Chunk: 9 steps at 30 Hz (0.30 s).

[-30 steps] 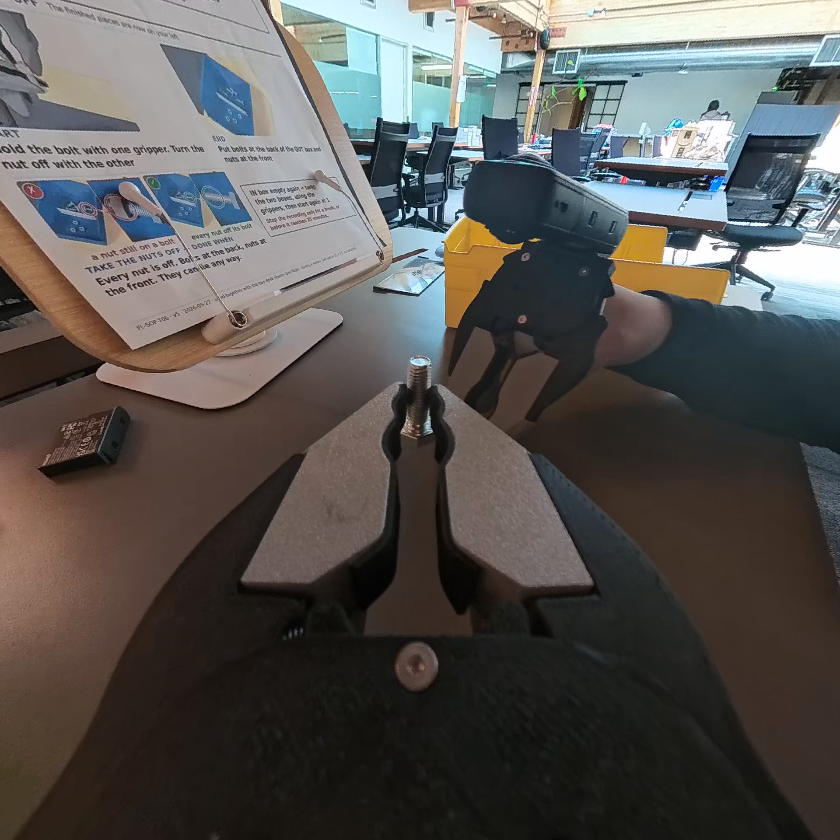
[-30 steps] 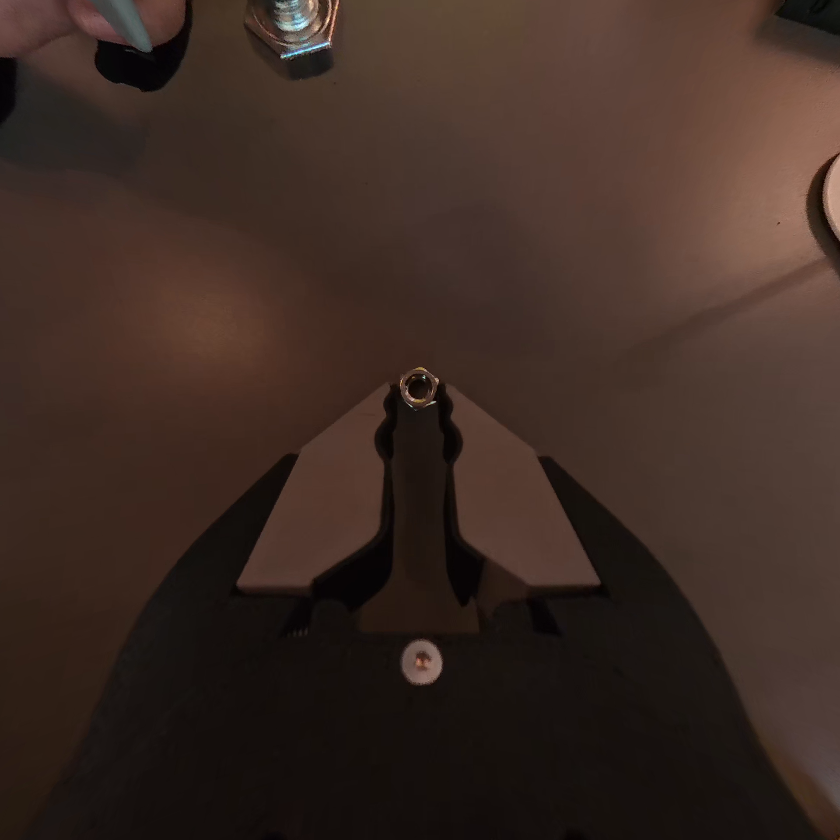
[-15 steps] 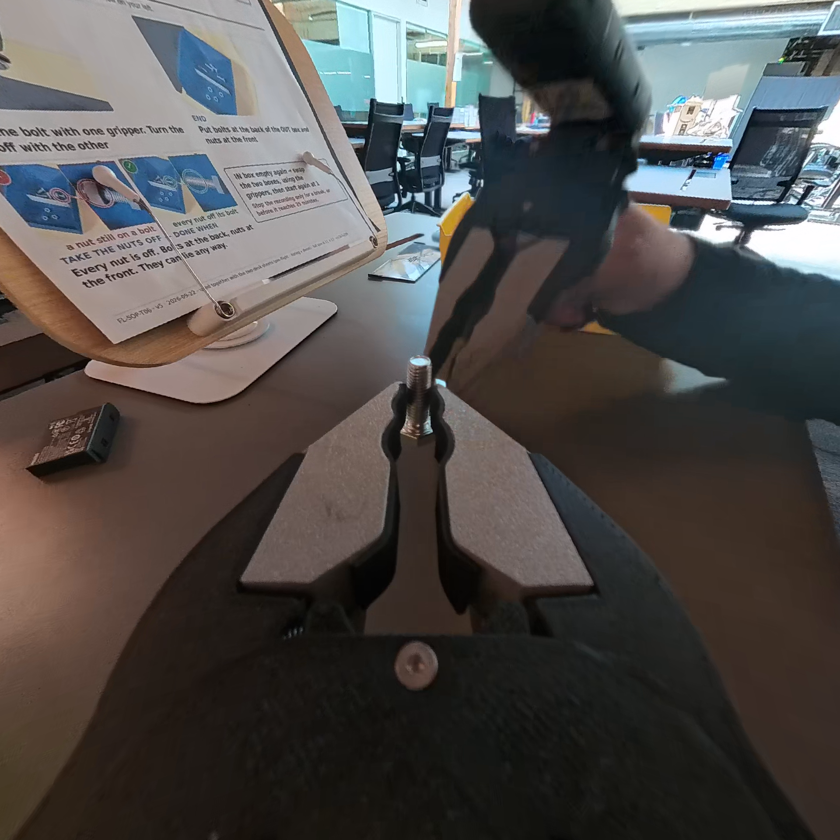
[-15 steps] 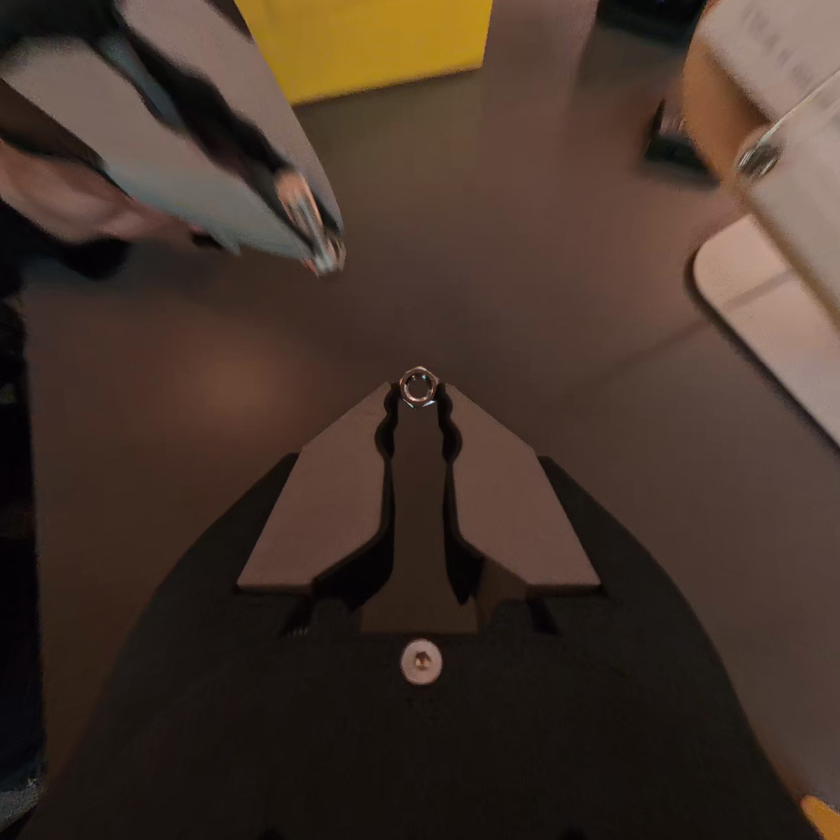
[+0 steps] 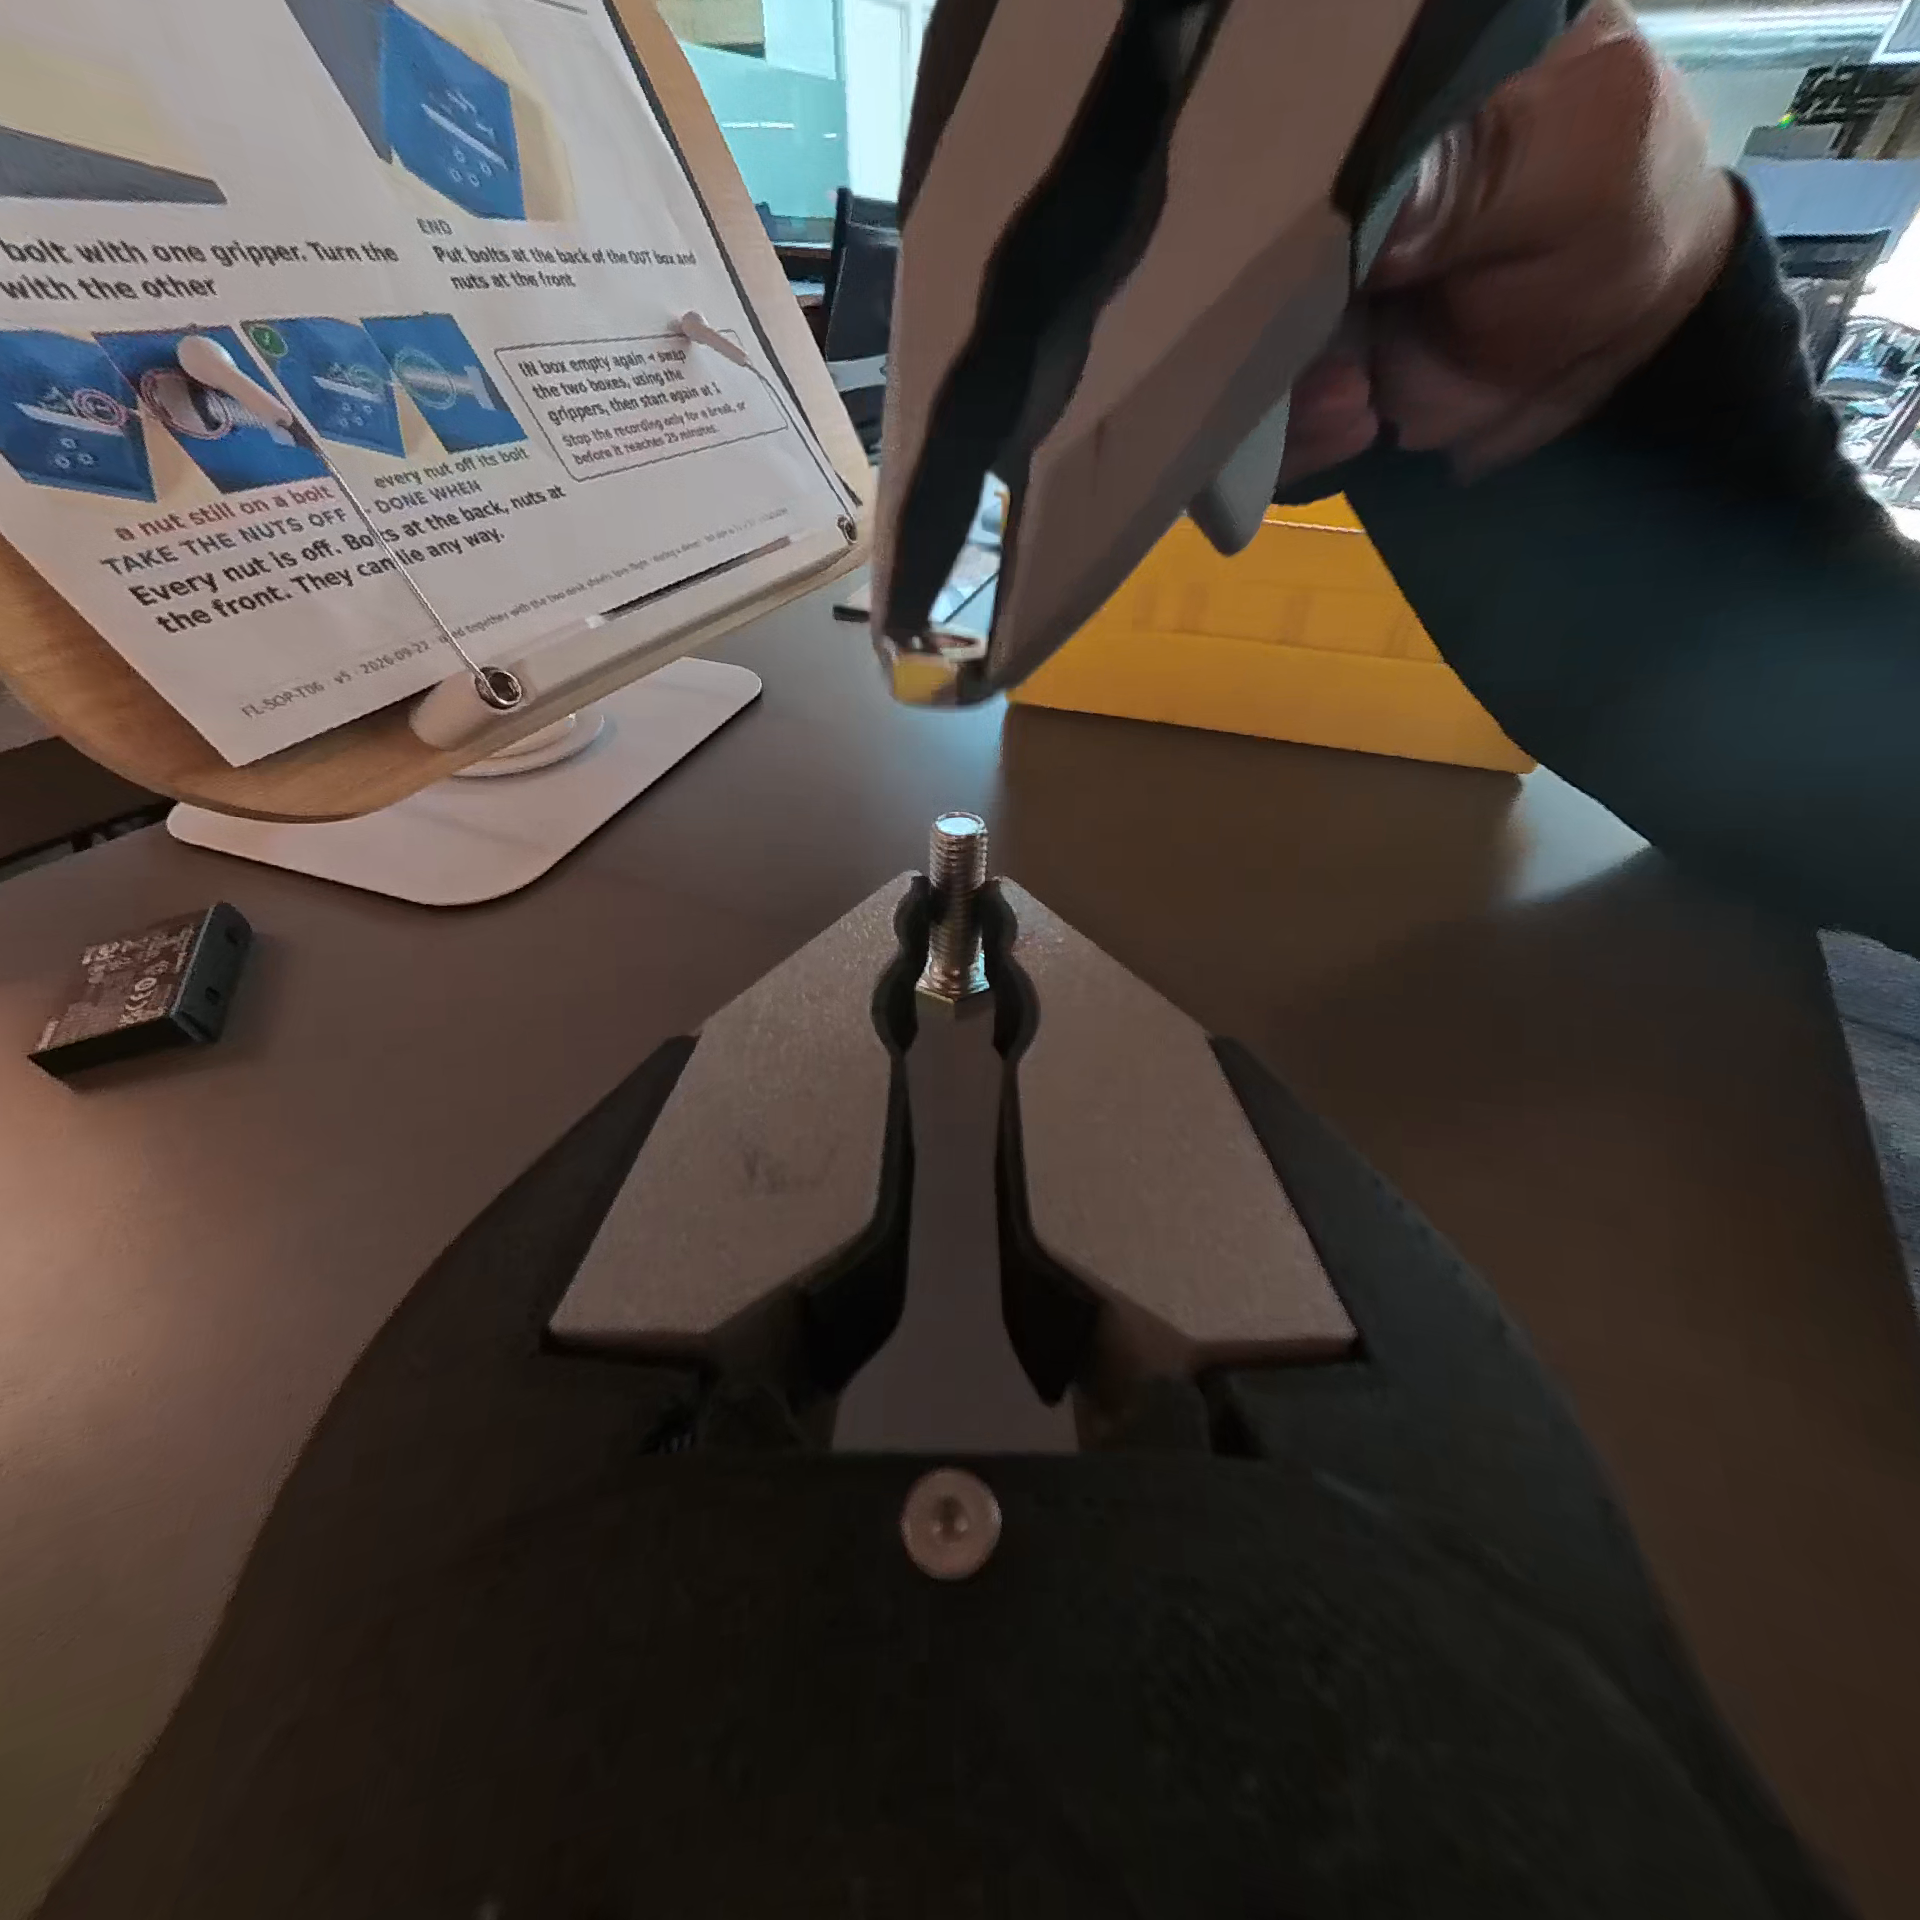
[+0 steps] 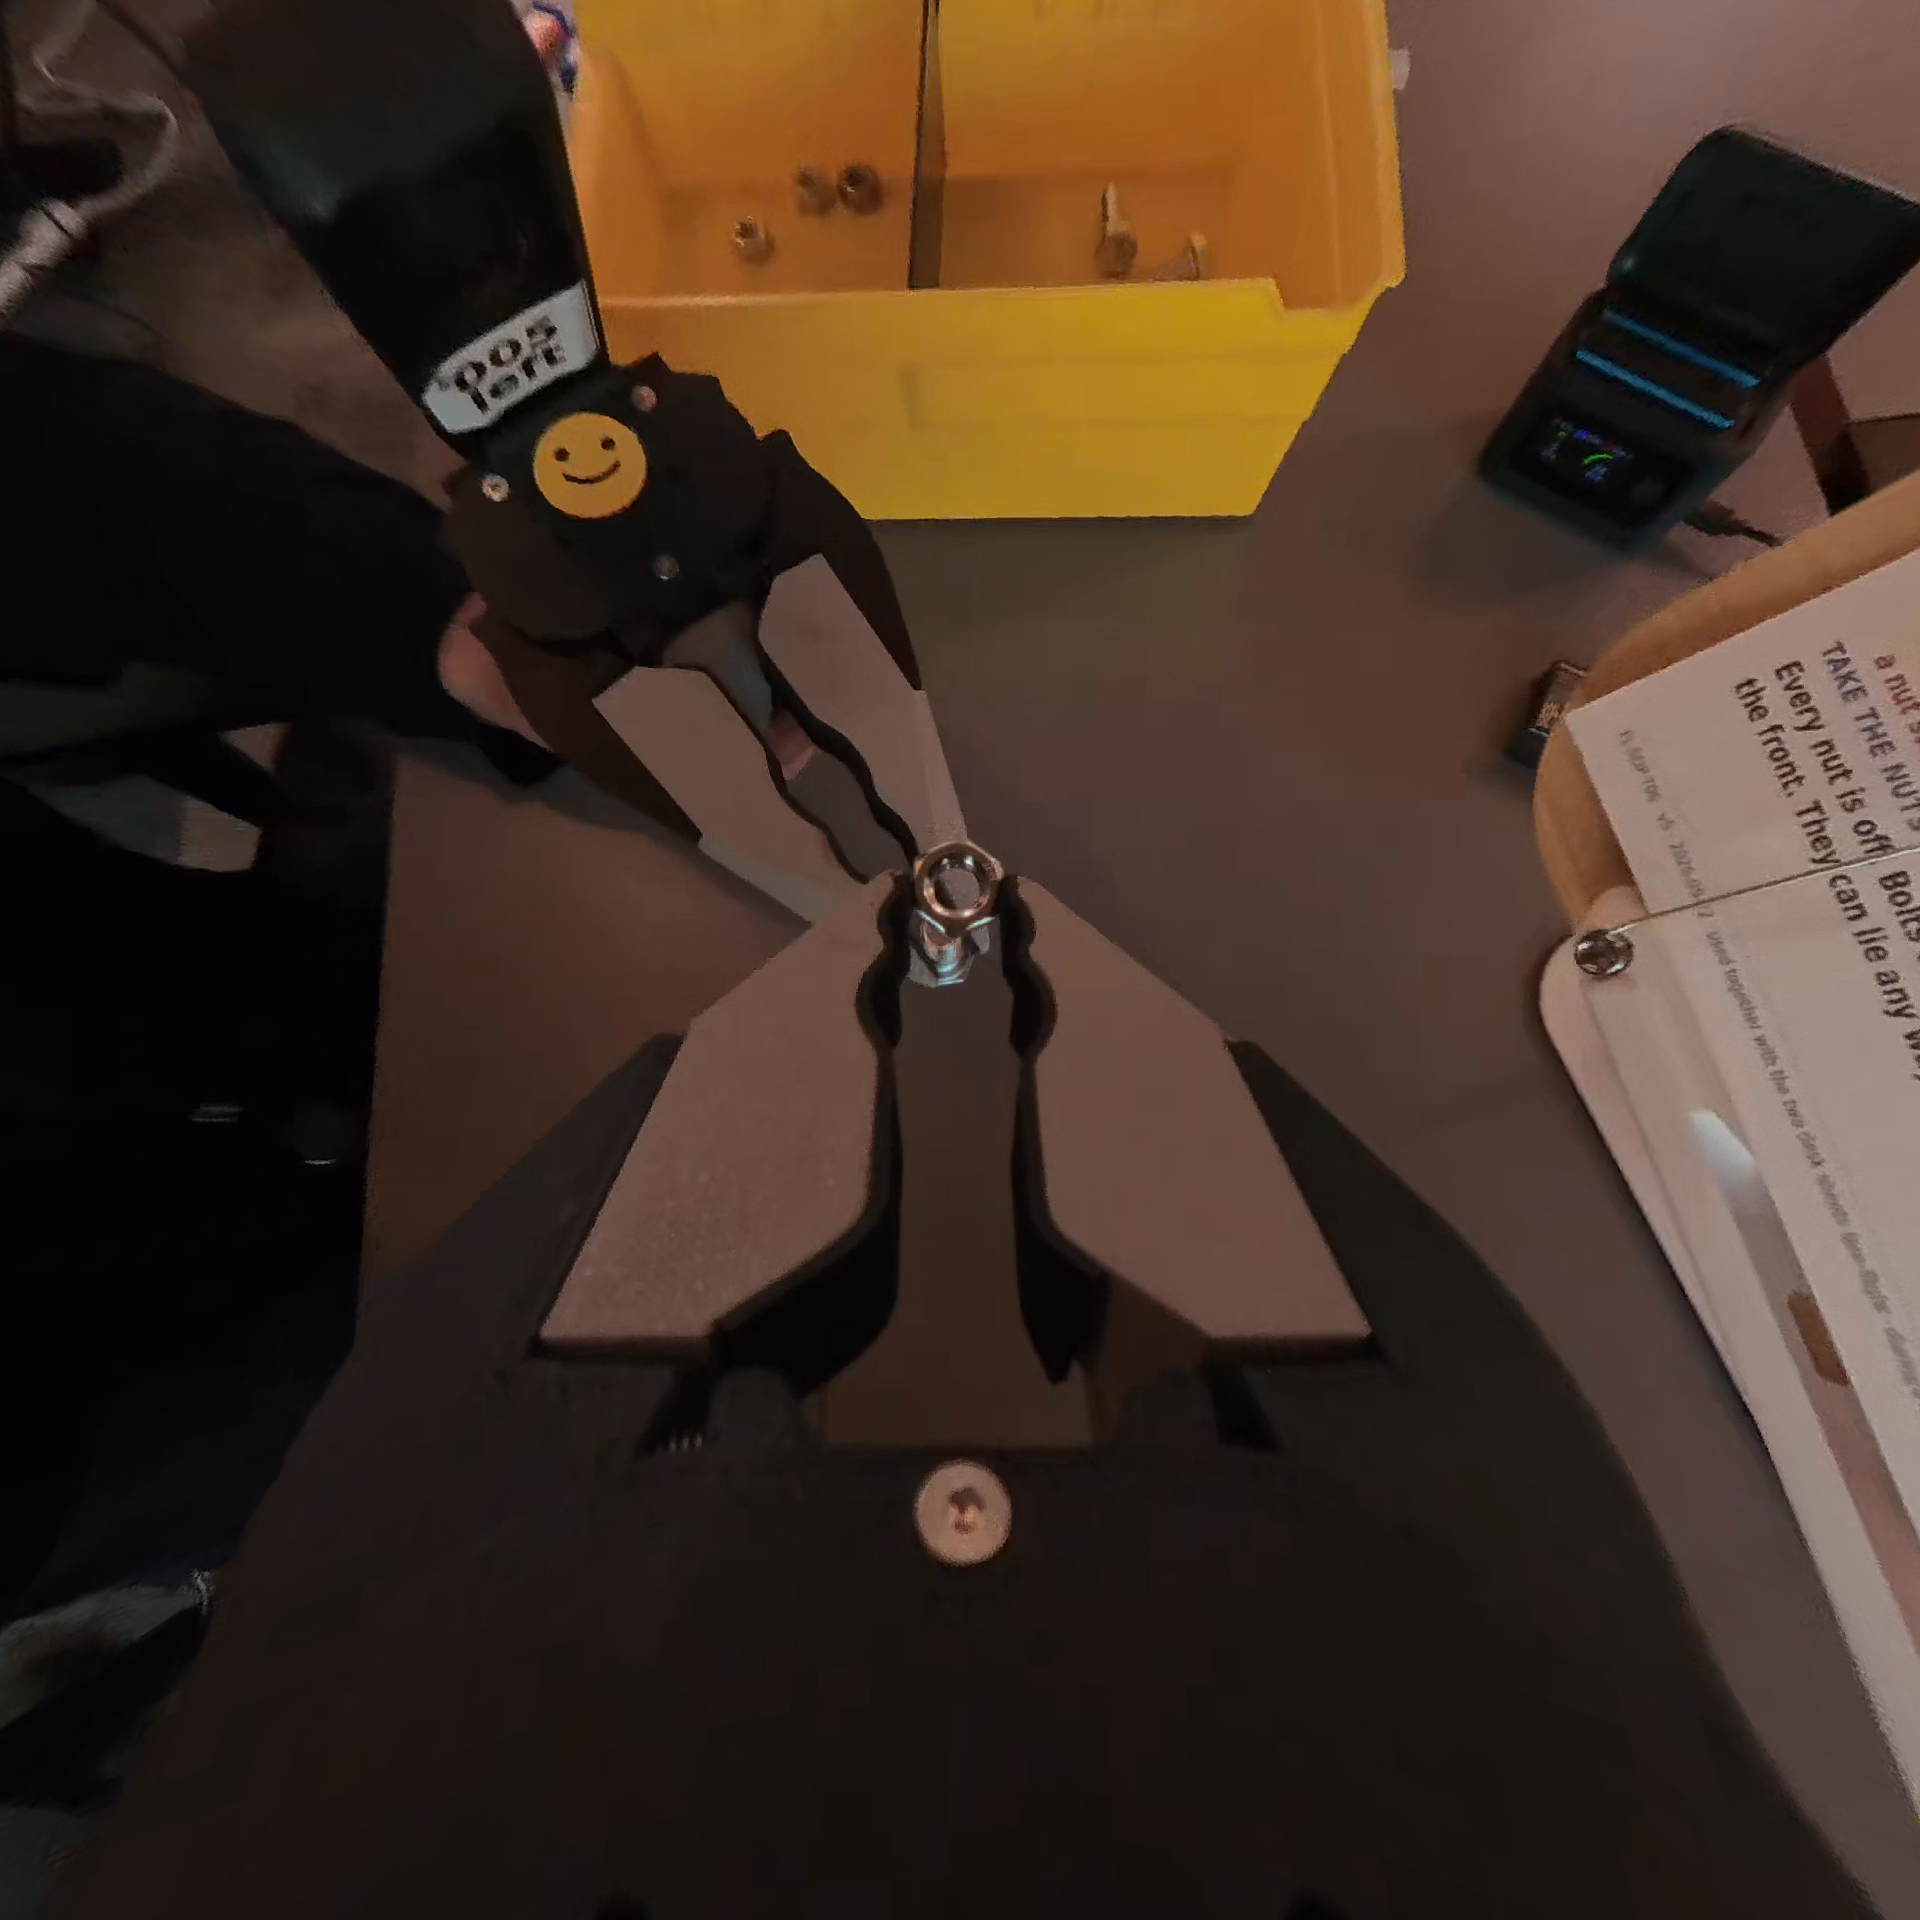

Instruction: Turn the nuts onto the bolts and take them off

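Note:
My left gripper [image 5: 956, 896] is shut on a silver bolt [image 5: 957, 883], holding it by the shank with the threaded end pointing up. My right gripper [image 6: 954, 883] is shut on a silver hex nut [image 6: 954, 902], hole facing the camera. In the left wrist view the right gripper [image 5: 935, 675] comes down from above with the nut [image 5: 928, 665] a short way above the bolt tip, not touching. In the right wrist view the bolt [image 6: 940, 961] shows just behind the nut, roughly in line, with the left gripper's fingers [image 6: 831, 707] beyond it.
A yellow bin [image 6: 935, 416] stands behind, with loose nuts [image 6: 821, 197] in one compartment and bolts [image 6: 1132, 249] in the other. An instruction sheet on a wooden stand [image 5: 312, 416] is at the left. A black battery [image 5: 135, 1003] and a black device [image 6: 1704, 364] lie on the dark table [image 5: 1351, 987]. The tips of one gripper are about 4 cm away from the tips of the other. Left tips and right tips are each some 25 cm from the black battery [image 5: 135, 1003].
The right gripper has swung up from low over the table and now hangs over the bolt with the nut. The left gripper has kept its hold on the bolt, barely moving.

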{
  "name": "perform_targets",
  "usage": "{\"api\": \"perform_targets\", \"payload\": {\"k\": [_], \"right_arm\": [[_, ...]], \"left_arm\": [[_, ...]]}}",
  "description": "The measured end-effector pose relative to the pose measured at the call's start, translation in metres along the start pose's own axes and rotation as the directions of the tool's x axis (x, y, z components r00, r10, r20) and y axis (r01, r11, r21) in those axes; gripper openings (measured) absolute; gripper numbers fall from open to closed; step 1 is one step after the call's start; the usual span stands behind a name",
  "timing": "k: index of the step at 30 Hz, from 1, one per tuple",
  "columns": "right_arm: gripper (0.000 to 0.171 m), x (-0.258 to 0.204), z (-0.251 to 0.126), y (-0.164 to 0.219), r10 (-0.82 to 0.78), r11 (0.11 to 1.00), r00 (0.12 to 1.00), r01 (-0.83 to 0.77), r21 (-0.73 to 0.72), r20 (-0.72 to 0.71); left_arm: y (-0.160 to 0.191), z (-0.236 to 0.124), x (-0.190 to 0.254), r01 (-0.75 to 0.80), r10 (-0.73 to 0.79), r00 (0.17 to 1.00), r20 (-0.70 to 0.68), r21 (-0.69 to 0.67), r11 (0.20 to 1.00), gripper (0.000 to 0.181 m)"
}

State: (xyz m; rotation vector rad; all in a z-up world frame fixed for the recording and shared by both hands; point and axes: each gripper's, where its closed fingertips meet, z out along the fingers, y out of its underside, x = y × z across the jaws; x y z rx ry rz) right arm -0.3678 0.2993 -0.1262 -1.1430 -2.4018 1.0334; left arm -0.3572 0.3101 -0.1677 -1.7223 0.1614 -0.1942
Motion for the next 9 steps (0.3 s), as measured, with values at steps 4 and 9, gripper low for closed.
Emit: {"api": "perform_targets", "payload": {"k": [4,9], "right_arm": [[0.013,-0.002,0.006,0.014,-0.009,0.997,0.999,0.007,-0.080,-0.031],[0.013,-0.005,0.010,0.013,-0.014,0.996,1.000,0.011,-0.087,-0.028]], "left_arm": [[-0.001,0.000,0.000,-0.011,0.011,1.000,0.007,-0.002,1.000,0.008],[0.000,0.000,-0.002,-0.015,0.015,1.000,0.016,-0.003,1.000,0.007]]}}
